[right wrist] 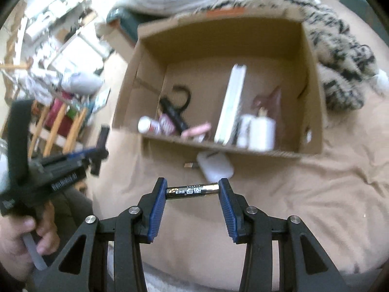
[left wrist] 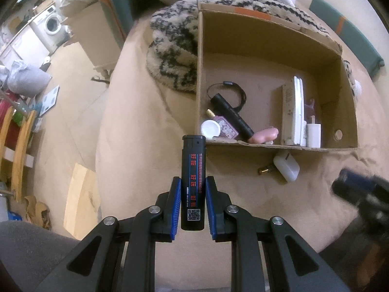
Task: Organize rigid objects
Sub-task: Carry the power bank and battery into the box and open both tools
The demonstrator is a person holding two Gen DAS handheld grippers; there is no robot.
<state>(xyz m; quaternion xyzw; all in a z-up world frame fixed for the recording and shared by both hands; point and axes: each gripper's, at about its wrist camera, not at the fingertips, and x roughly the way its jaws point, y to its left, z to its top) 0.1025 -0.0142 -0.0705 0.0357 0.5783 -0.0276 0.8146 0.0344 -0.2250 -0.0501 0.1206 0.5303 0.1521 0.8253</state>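
While both claws are carrying loads short of the cardboard box [left wrist: 274,56], two drop risks are standing.
Left claw [left wrist: 193,194] is gripping the black lighter [left wrist: 193,182] upright by its lower half; right claw [right wrist: 193,192] is pinching the battery [right wrist: 192,190] end to end, so it is liable to pop out onto the bed [right wrist: 304,206].

Blurred right gripper [left wrist: 350,182] at edge

My left gripper [left wrist: 193,185] is clamping a lighter [left wrist: 193,182] upright between its blue pads [left wrist: 175,204], jaws pinched in close. My right gripper [right wrist: 192,189] is gripping a battery [right wrist: 192,190] crosswise, end to end, jaws sitting wider. My left hand [right wrist: 22,241] is wrapping around the left gripper's handle, fingers curled.
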